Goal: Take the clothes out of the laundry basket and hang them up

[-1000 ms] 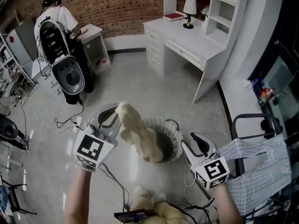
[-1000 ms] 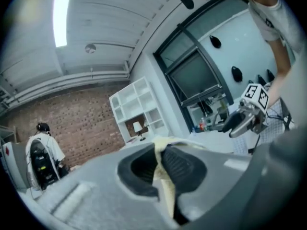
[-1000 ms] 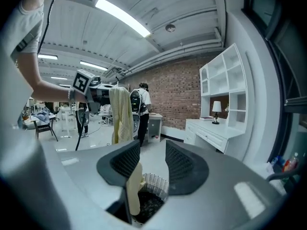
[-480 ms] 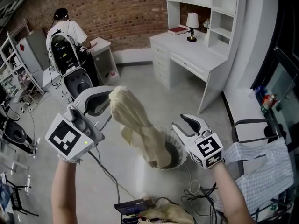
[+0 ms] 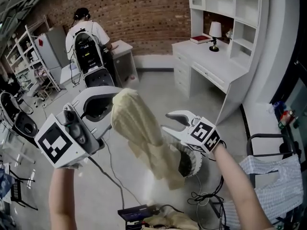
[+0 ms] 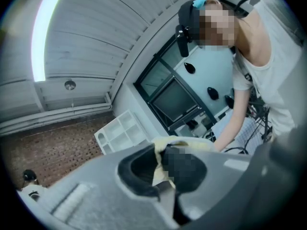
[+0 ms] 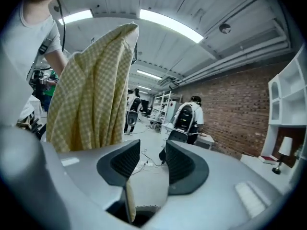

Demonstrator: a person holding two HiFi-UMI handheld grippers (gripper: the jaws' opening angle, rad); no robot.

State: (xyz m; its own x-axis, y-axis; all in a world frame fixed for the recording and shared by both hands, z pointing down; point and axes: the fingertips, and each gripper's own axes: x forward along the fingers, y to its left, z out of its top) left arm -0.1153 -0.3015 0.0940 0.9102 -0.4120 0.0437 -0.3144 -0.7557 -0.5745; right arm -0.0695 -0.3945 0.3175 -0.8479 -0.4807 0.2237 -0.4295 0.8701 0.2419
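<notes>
A yellow checked garment (image 5: 144, 138) hangs in a long drape from my left gripper (image 5: 115, 97), which is shut on its top end at chest height. In the left gripper view the cloth (image 6: 184, 143) bunches out past the closed left gripper (image 6: 160, 164). The garment's lower end reaches the white ruffled laundry basket (image 5: 193, 163) on the floor, which is mostly hidden behind it. My right gripper (image 5: 167, 122) is open just right of the hanging cloth, not touching it. The right gripper view shows the garment (image 7: 91, 95) at upper left, beyond the open right gripper (image 7: 152, 153).
A blue checked garment (image 5: 268, 176) hangs on a black rack (image 5: 261, 138) at lower right. A white desk (image 5: 211, 66) with shelves and a lamp (image 5: 215, 30) stands behind. A person (image 5: 88, 37) works at the back left. Cables and a yellowish cloth (image 5: 168, 219) lie at my feet.
Both grippers have risen. The left one has lifted the yellow garment higher above the basket. The right one has moved left, closer to the hanging cloth, and rolled, still open.
</notes>
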